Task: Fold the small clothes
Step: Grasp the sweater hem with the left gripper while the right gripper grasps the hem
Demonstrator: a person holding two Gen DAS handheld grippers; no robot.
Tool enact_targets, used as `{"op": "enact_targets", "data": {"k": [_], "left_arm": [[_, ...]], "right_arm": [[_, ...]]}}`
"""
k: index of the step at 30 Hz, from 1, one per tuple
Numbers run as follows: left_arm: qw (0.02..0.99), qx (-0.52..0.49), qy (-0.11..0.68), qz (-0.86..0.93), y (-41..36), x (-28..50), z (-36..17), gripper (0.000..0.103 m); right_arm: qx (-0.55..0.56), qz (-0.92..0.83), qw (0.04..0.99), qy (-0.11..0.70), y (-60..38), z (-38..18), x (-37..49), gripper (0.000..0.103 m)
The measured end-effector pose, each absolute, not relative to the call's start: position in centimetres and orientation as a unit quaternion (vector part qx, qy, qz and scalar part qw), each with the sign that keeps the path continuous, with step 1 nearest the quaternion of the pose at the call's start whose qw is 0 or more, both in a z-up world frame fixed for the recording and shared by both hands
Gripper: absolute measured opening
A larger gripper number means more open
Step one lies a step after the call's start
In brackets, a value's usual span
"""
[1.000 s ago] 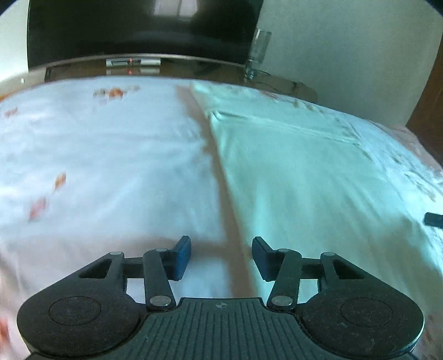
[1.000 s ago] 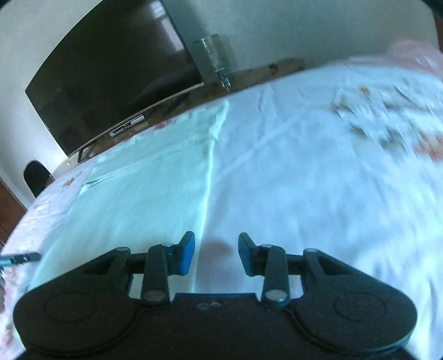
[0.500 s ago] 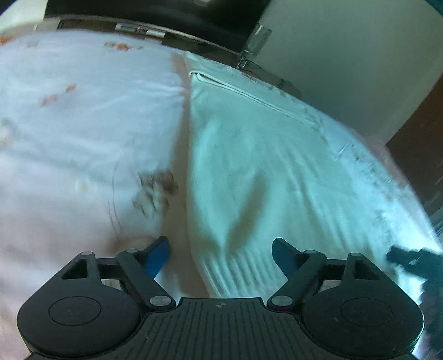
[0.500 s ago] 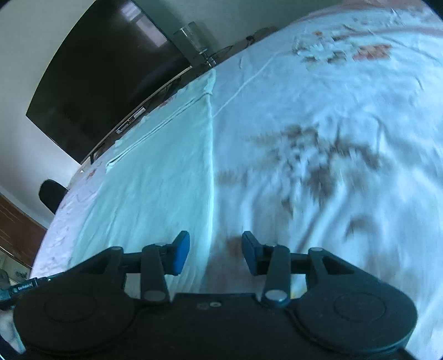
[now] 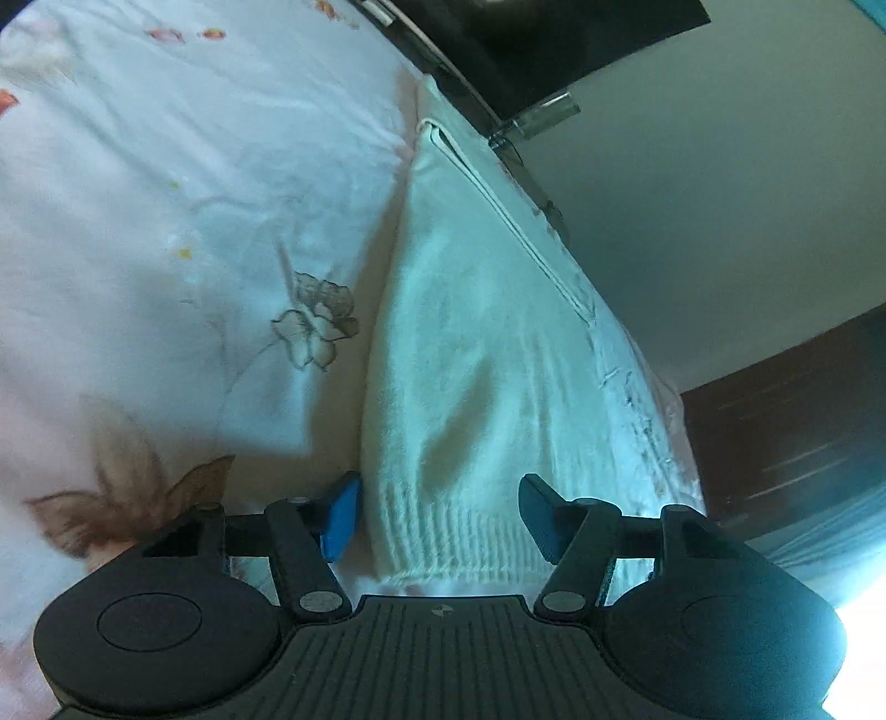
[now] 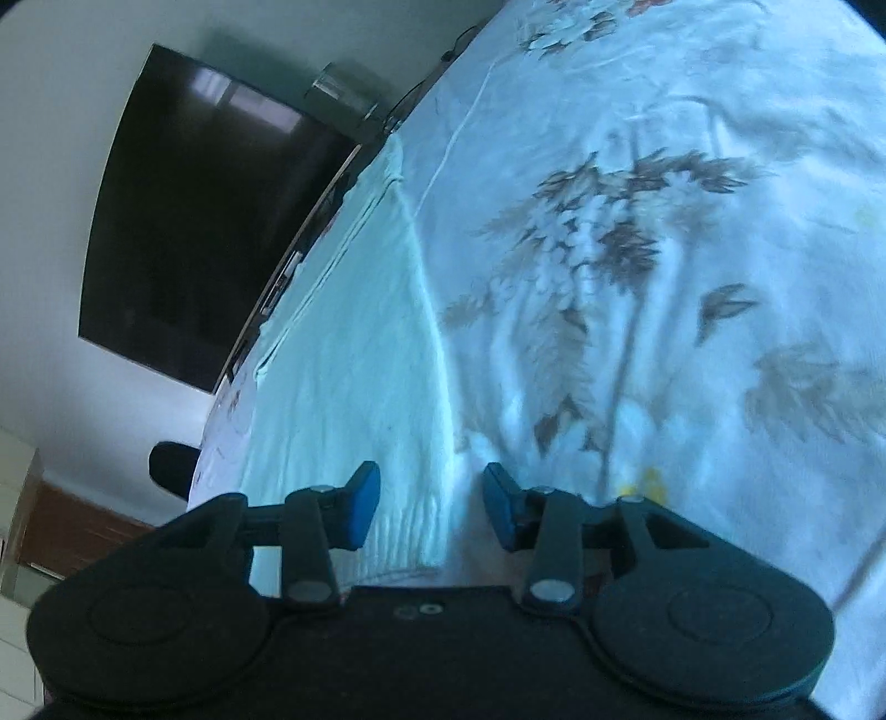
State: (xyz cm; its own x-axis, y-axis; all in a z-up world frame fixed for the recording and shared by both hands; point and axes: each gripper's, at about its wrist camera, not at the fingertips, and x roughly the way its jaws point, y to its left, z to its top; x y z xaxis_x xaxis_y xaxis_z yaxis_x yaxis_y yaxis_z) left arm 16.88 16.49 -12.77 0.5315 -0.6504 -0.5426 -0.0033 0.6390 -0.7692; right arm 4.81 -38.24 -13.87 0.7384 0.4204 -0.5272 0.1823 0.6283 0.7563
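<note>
— Behind everything in the left wrist view, what fills the background?

— Pale wall, a dark flat television screen at the top, and a dark brown wooden panel off to the right of the fingers. Below that spreads the white bedsheet printed with brown and orange flowers.

— And the garment?

— The pale mint knitted garment with a ribbed hem lies flat on the sheet, running forward from the fingers. Its ribbed hem sits between them, with the garment's left edge just beside the left finger (whether it touches, I cannot tell).

— How does the left gripper stand?

— Fingers wide apart, holding nothing, one on each side of the hem's near corner.

— Now the right wrist view?

— Same television screen, here to the upper left, against a light wall; a black rounded object shows left of the fingers, past the bed's edge. The flowered sheet fills the right side.

— Where is the knit here?

— The garment stretches ahead and left of the fingers; its right edge runs down into the gap between them.

— And the right gripper?

— Fingers apart, gripping nothing (the left one over the knit, the right one over bare sheet).
</note>
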Motion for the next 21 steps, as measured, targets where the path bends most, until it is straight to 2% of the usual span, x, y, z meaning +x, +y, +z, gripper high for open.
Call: {"op": "enact_targets", "data": {"k": [3, 4, 5, 6, 10, 12, 13, 18, 21], "left_arm": [[0.786, -0.381, 0.441, -0.206, 15.6, 17.2, -12.9, 0.062], [0.786, -0.381, 0.439, -0.208, 15.2, 17.3, -13.0, 0.061], [0.79, -0.374, 0.439, -0.207, 14.9, 17.3, -13.0, 0.051], [0.795, -0.362, 0.442, -0.203, 14.5, 17.3, -13.1, 0.041], [0.805, -0.351, 0.436, -0.197, 14.3, 17.7, -13.1, 0.036], [0.829, -0.299, 0.437, -0.179, 13.8, 17.7, -12.5, 0.008], [0.84, -0.273, 0.436, -0.173, 13.3, 17.5, -12.0, 0.008], [0.877, -0.226, 0.388, -0.171, 12.8, 15.3, -8.8, 0.007], [0.883, -0.182, 0.404, -0.154, 12.3, 15.7, -9.9, 0.007]], "right_arm": [[0.412, 0.097, 0.826, 0.373, -37.5, -13.9, 5.8, 0.04], [0.408, 0.1, 0.826, 0.376, -37.3, -13.8, 6.1, 0.034], [0.4, 0.099, 0.828, 0.379, -37.0, -13.8, 6.3, 0.027], [0.399, 0.098, 0.827, 0.383, -36.7, -13.8, 6.3, 0.025], [0.401, 0.102, 0.823, 0.389, -35.8, -14.4, 6.8, 0.022], [0.399, 0.103, 0.825, 0.386, -35.6, -14.5, 7.0, 0.019], [0.39, 0.097, 0.831, 0.384, -35.5, -14.5, 7.2, 0.005], [0.34, 0.103, 0.864, 0.358, -34.8, -12.0, 6.5, 0.005], [0.321, 0.11, 0.878, 0.337, -34.8, -11.1, 6.0, 0.005]]}}
